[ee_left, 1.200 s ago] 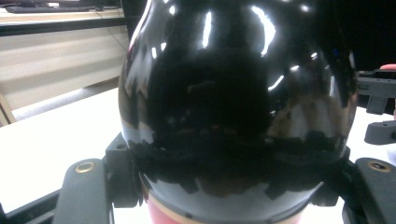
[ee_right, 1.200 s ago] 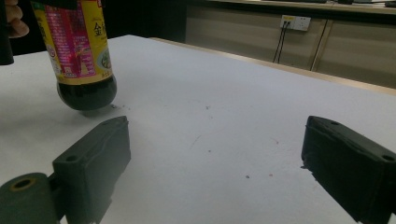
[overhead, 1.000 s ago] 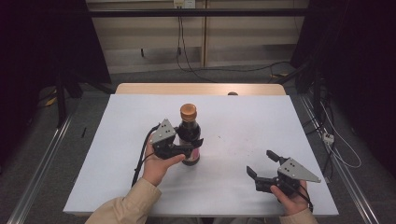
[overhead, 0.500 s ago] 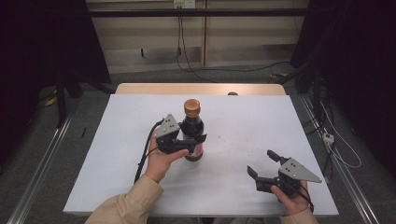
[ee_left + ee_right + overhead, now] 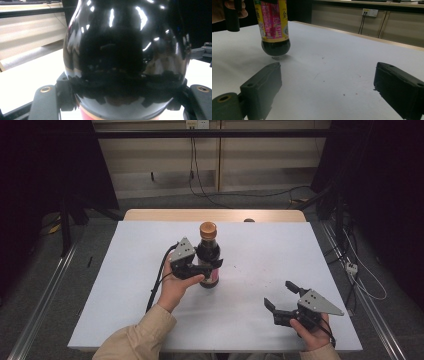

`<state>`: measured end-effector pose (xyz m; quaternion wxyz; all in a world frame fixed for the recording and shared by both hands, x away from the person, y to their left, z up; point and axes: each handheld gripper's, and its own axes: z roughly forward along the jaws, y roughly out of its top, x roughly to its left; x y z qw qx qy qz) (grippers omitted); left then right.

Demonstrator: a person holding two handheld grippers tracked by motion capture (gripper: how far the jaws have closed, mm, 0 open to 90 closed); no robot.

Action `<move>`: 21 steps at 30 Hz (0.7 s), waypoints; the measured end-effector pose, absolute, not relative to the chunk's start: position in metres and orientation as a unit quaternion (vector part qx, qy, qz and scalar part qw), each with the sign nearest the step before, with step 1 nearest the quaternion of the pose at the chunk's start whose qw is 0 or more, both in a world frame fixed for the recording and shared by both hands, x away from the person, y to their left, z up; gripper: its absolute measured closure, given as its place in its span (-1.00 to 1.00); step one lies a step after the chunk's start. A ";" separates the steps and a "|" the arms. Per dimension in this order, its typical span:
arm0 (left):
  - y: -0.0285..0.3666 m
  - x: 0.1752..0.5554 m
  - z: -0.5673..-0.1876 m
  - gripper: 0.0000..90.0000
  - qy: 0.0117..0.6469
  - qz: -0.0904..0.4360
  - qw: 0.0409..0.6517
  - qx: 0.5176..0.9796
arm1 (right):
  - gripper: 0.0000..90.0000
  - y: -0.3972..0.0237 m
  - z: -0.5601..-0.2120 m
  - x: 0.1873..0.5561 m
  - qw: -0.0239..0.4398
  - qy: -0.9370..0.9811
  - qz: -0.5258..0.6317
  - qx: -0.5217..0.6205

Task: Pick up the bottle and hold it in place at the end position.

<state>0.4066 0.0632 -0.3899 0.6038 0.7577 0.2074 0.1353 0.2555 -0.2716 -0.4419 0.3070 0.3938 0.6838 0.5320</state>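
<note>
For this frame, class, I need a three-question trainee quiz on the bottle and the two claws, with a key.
1. True or false: the left claw is shut on the dark bottle.
2. In the right gripper view, the bottle's base is: A) flat on the white table; B) lifted just off it; C) lying on its side.
3. How do the jaws of the right claw stand, and what is between them?

Key
1. True: its jaws clamp the bottle's dark body.
2. B: a gap and a shadow show under the base.
3. Open, with nothing between them.
</note>
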 end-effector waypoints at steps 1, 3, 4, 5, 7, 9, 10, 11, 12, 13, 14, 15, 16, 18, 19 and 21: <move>0.063 0.407 -0.390 -0.33 0.207 0.135 0.604 0.758 | -0.83 -0.272 -0.442 0.255 0.306 0.684 0.532 0.395; 0.063 0.409 -0.389 -0.33 0.206 0.137 0.601 0.759 | -0.83 -0.271 -0.442 0.256 0.307 0.683 0.533 0.394; 0.062 0.411 -0.389 -0.33 0.205 0.135 0.604 0.758 | -0.83 -0.271 -0.442 0.256 0.308 0.683 0.533 0.393; 0.061 0.412 -0.389 -0.33 0.204 0.137 0.606 0.756 | -0.83 -0.272 -0.442 0.255 0.307 0.683 0.534 0.392; 0.060 0.413 -0.388 -0.33 0.203 0.138 0.605 0.758 | -0.83 -0.272 -0.442 0.256 0.306 0.683 0.534 0.392; 0.059 0.415 -0.388 -0.33 0.204 0.138 0.606 0.756 | -0.83 -0.272 -0.442 0.256 0.305 0.682 0.535 0.393; 0.058 0.416 -0.388 -0.33 0.206 0.141 0.606 0.755 | -0.83 -0.272 -0.442 0.256 0.305 0.681 0.536 0.395; 0.057 0.418 -0.388 -0.32 0.204 0.136 0.607 0.756 | -0.83 -0.273 -0.442 0.255 0.304 0.681 0.537 0.395; 0.057 0.418 -0.388 -0.33 0.204 0.136 0.607 0.756 | -0.83 -0.273 -0.442 0.255 0.304 0.681 0.537 0.395; 0.055 0.419 -0.388 -0.33 0.205 0.138 0.603 0.758 | -0.83 -0.273 -0.442 0.255 0.304 0.680 0.537 0.395; 0.055 0.419 -0.388 -0.33 0.205 0.138 0.603 0.758 | -0.83 -0.273 -0.442 0.255 0.304 0.680 0.537 0.395; 0.054 0.420 -0.389 -0.32 0.204 0.138 0.604 0.758 | -0.83 -0.273 -0.441 0.255 0.305 0.680 0.538 0.395; 0.053 0.421 -0.389 -0.33 0.206 0.139 0.604 0.757 | -0.84 -0.273 -0.441 0.255 0.305 0.680 0.538 0.394; 0.053 0.422 -0.390 -0.33 0.204 0.141 0.600 0.760 | -0.84 -0.273 -0.441 0.255 0.306 0.679 0.538 0.395; 0.052 0.423 -0.390 -0.33 0.204 0.138 0.601 0.761 | -0.84 -0.273 -0.441 0.255 0.306 0.679 0.538 0.395; 0.051 0.425 -0.391 -0.33 0.203 0.138 0.600 0.762 | -0.84 -0.273 -0.441 0.255 0.305 0.679 0.537 0.395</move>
